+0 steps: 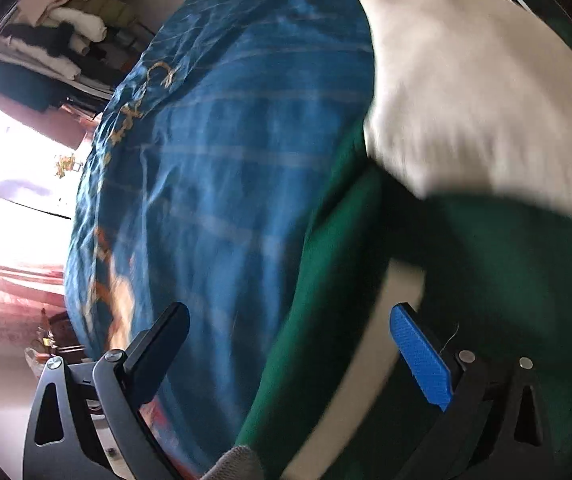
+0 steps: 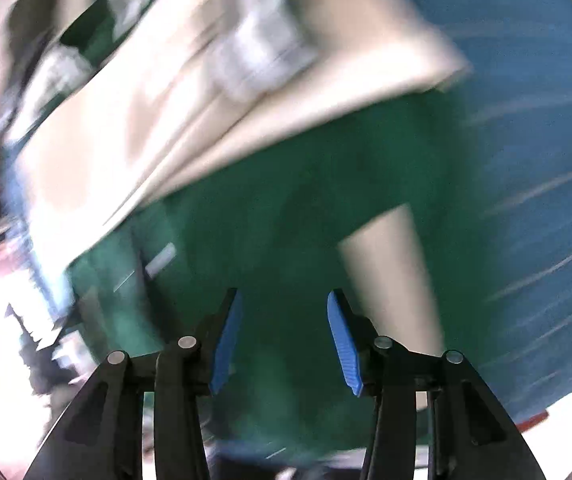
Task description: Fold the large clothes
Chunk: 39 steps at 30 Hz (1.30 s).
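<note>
A large green garment with cream panels (image 1: pixel 486 264) lies on a blue bedspread (image 1: pixel 226 152), a cream part (image 1: pixel 466 92) folded over the green. My left gripper (image 1: pixel 290 312) is open, hovering over the garment's left edge, nothing between its fingers. In the right wrist view the same green and cream garment (image 2: pixel 286 184) fills the middle, blurred by motion. My right gripper (image 2: pixel 284 300) is open just above the green cloth, beside a cream stripe (image 2: pixel 390 272).
The blue bedspread (image 2: pixel 538 160) extends to the right of the garment. Stacked folded clothes (image 1: pixel 58 40) sit on shelves at the far left, beside a bright window (image 1: pixel 10 184) with red curtains. The bed's edge runs along the left.
</note>
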{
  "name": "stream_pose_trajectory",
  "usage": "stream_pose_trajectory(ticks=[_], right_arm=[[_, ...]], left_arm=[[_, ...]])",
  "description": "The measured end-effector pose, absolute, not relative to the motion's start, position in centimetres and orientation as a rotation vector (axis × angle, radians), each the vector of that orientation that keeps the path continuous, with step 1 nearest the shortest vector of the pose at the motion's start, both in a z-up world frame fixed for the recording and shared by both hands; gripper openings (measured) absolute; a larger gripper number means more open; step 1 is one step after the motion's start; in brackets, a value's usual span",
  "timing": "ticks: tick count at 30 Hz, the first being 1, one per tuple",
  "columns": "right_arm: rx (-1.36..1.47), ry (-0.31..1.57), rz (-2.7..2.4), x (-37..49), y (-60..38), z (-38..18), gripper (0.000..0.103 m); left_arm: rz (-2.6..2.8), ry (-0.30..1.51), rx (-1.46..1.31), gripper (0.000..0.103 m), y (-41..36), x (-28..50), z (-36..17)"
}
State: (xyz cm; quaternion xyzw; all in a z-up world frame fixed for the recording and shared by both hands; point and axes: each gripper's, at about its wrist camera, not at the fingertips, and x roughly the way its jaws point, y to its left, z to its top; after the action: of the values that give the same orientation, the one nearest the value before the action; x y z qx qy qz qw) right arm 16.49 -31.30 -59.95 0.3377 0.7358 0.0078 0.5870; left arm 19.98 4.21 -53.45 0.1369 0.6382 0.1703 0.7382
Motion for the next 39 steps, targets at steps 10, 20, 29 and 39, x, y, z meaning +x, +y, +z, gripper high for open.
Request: stream_pose_trajectory(ticks=[10,20,29,39], right_arm=[[0.842,1.798,0.049,16.1,-15.8,-65.8,0.047],[0.729,1.737,0.035,13.6,-15.4,-64.4,0.005],[0.607,1.803,-0.040,17.4,-20.4,-63.8,0.005],[0.610,1.818,-0.126,10.7,-22.8,-62.3,0.049]], left_arm=[[0.265,1.446,0.330,0.103,5.8,14.4,-58.4],[0.237,1.474,0.187,0.103,8.0,14.3,-56.8],[0.205,1.435,0.225,0.103,7.0,11.7,-52.2],[0.134,1.442,0.367,0.103,3.8,10.7,-53.2]])
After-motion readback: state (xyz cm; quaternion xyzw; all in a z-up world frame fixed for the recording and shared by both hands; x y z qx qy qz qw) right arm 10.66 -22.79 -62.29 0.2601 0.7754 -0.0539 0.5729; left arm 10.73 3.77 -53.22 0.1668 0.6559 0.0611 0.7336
